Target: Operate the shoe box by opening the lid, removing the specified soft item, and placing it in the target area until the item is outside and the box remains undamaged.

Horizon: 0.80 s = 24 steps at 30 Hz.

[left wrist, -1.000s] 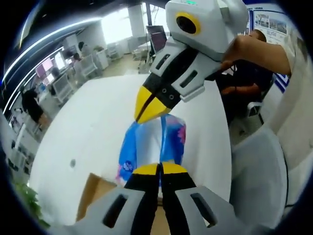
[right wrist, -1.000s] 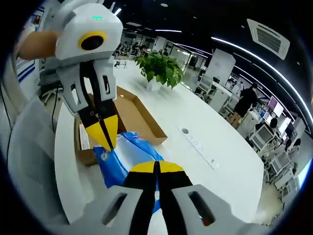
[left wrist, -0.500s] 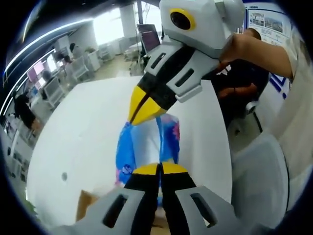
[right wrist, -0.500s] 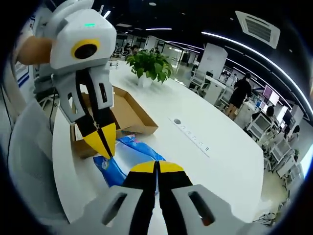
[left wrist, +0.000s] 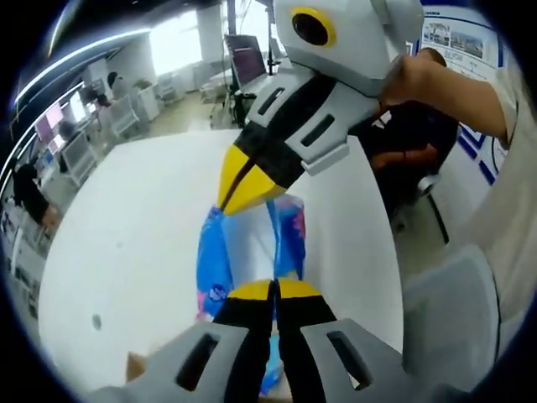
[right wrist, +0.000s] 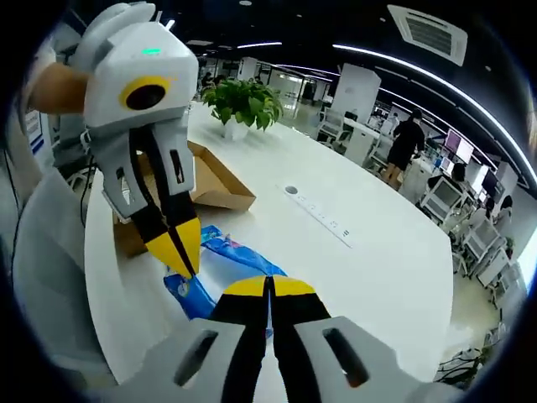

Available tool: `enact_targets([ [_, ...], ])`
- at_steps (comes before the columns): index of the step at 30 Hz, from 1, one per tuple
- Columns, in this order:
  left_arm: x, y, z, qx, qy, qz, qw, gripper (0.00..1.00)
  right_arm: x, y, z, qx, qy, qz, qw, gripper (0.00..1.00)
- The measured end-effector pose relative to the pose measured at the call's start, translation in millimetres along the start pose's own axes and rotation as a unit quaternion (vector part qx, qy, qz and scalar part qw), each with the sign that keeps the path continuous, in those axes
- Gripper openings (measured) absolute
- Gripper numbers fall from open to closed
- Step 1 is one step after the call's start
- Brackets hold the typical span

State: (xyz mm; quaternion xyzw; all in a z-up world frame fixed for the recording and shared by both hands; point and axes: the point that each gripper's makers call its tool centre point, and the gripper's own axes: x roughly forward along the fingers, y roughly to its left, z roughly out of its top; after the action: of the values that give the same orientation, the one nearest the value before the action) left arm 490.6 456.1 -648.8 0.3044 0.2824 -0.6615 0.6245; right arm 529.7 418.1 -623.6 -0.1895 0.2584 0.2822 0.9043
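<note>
Carrying the blue soft pack (left wrist: 247, 252) clear of the open shoe box (right wrist: 201, 180), both claws pinch it: left claw (left wrist: 273, 290) one end, right claw (right wrist: 270, 285) the other. Lower both ends together onto the white counter (right wrist: 361, 269), level, then release.

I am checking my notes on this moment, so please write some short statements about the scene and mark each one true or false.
1. Both grippers are shut on the blue soft pack. True: the left gripper and the right gripper each pinch an end of it.
2. The pack lies inside the cardboard box. False: it is held outside the box, over the white table.
3. The box is open. True.
4. A potted plant stands on the table. True.
5. The power strip lies inside the box. False: it lies on the table, apart from the box.
</note>
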Motion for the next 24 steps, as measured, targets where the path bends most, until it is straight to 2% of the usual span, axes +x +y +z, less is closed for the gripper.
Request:
enact_targets([
  [24, 62.9, -1.1, 29.3, 0.013, -0.002, -0.040, 0.9991, 0.00, -9.3, -41.4, -51.8, 0.036, 0.025, -0.021, 0.9988, 0.00],
])
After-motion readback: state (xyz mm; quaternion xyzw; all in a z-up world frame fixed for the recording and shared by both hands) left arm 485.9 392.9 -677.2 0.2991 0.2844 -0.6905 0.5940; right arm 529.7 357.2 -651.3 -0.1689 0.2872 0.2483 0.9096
